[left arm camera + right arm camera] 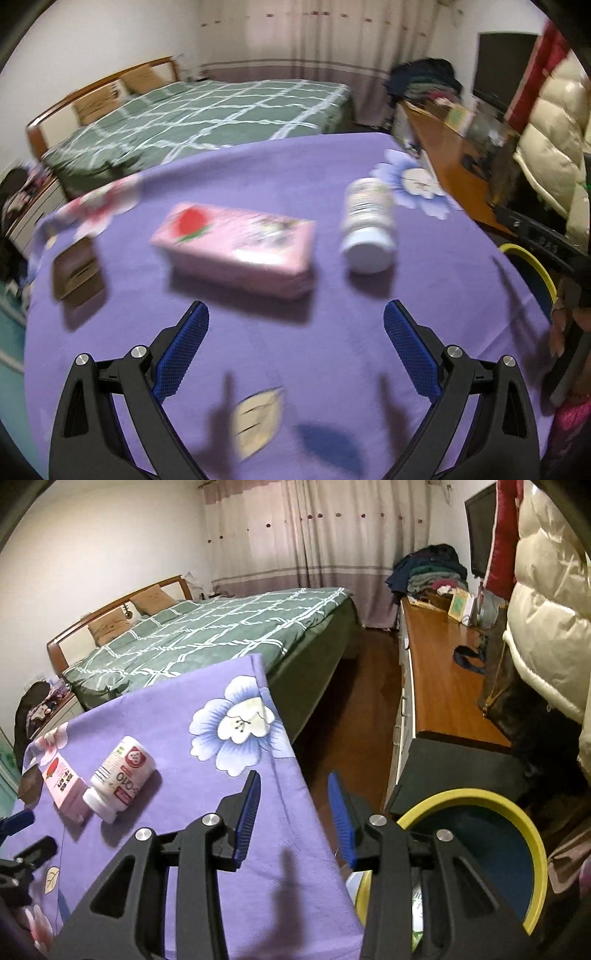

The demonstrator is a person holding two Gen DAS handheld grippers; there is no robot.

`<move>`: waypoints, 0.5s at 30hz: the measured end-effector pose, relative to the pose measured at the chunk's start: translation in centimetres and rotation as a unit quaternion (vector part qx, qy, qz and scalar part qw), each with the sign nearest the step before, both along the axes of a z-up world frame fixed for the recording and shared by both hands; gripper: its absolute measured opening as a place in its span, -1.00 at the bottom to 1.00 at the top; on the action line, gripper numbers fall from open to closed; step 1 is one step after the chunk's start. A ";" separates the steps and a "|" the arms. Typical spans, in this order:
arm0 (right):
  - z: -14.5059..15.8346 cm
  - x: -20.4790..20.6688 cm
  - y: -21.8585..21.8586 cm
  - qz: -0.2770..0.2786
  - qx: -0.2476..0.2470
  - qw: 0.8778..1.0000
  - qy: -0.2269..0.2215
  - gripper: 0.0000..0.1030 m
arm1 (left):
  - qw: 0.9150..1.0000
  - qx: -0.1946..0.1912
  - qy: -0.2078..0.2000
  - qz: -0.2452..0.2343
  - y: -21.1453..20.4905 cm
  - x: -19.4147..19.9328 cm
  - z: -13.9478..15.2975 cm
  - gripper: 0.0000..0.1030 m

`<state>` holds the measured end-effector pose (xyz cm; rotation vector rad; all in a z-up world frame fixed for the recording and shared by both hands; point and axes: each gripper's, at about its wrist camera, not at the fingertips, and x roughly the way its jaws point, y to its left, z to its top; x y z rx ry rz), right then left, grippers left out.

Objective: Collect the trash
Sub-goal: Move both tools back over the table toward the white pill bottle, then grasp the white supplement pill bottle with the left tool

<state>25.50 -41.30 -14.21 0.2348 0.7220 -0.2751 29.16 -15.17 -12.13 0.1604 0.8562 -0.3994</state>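
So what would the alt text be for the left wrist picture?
An open, empty claw hovers above a purple tablecloth, facing a pink box and a white bottle lying on its side. A green checked bed stands behind.

We hold the left tool point(295, 325) spread wide and empty above the purple-covered desk point(332, 350). Just beyond it lies the pink box point(236, 243), our landmark. Right of the box a white bottle point(369, 225) lies on its side; left of the box sits a small brown packet point(75, 277). Behind the box stands the green bed point(207, 118).
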 end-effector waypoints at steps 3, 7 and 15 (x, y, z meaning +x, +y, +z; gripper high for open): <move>-0.3 0.0 -0.5 -0.005 0.005 1.000 0.002 -0.29 | 1.000 -0.001 0.008 -0.021 -3.6 0.9 0.1 0.71; -0.1 -0.6 -1.0 -0.008 0.010 1.000 -0.007 -0.27 | 1.000 0.008 0.006 -0.025 -6.2 2.4 0.1 0.61; 0.3 -0.9 -1.4 -0.010 0.025 0.999 -0.018 -0.26 | 0.999 0.027 0.013 -0.034 -9.6 5.3 -0.1 0.42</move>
